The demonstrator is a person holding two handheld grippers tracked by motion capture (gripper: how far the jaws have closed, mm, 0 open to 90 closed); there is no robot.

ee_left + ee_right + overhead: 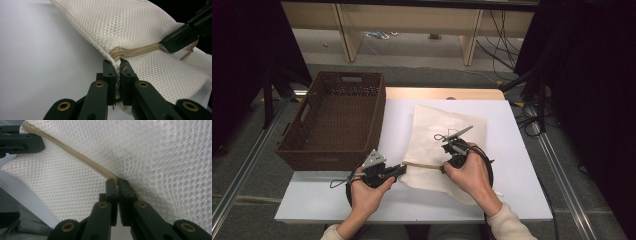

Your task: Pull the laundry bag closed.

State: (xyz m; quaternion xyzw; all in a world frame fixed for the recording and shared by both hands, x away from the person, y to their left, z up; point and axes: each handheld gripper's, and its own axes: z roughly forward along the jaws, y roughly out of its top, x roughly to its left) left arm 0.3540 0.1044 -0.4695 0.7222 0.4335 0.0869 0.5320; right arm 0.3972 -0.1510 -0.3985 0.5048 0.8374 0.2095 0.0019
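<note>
The left hand-held gripper (117,65) is pinching the mesh bag (447,135) taut while the right hand-held gripper (117,182), closed, is seemingly gripping its zipper (75,155) pull.

mesh bag (447,131) near edge hidden under the right hand (472,172), bag contents unreadable through mesh, zipper (75,153) slider hidden between closed jaws, wicker basket (334,120) interior too dark to read
</note>
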